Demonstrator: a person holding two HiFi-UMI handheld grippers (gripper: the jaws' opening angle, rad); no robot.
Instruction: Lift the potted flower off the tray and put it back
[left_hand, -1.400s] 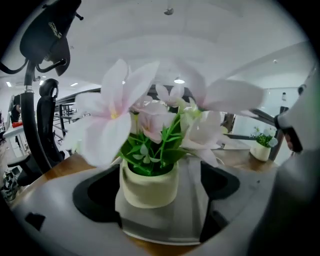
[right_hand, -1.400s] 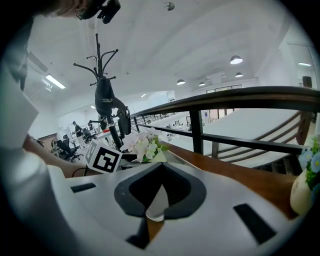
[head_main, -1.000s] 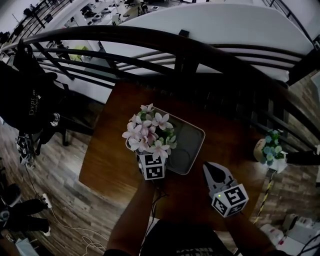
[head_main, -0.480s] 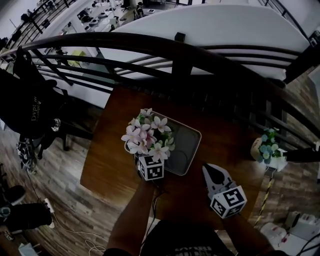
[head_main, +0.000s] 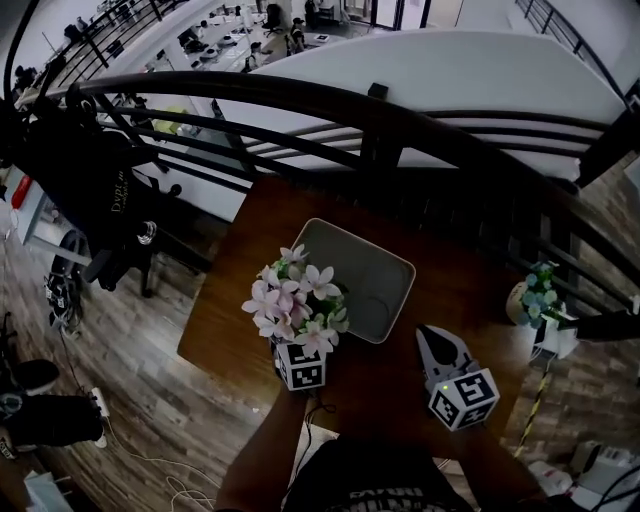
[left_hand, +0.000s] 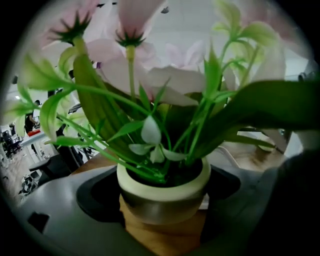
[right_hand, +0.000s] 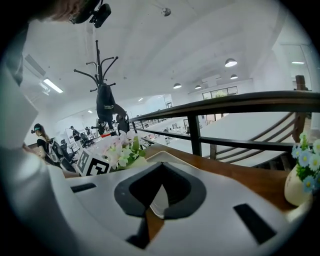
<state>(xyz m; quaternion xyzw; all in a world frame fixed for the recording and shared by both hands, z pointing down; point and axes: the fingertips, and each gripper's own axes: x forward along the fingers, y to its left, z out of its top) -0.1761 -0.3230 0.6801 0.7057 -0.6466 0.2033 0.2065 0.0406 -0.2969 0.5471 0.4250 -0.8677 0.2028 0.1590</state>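
The potted flower (head_main: 296, 300), pink blooms in a cream-rimmed pot (left_hand: 164, 192), hangs over the wooden table (head_main: 225, 320) just off the near-left corner of the grey tray (head_main: 385, 262). My left gripper (head_main: 298, 338) is shut on the pot, and its jaws have just been closing a little around it. In the left gripper view the dark pads (left_hand: 95, 192) hug both sides of the pot, with wood showing underneath. My right gripper (head_main: 431, 338) hovers near the tray's near-right corner, shut and holding nothing. The tray's rim (right_hand: 165, 156) shows beyond its tips (right_hand: 161, 184).
A small vase of blue flowers (head_main: 537, 295) stands off the table's right side, and shows again in the right gripper view (right_hand: 301, 181). A dark railing (head_main: 380, 110) runs behind the table. A coat rack with a dark jacket (head_main: 95, 180) stands at the left.
The left gripper has carried the potted flower from the tray's left part toward me and off it, leaving the tray bare. The right gripper has hardly moved.
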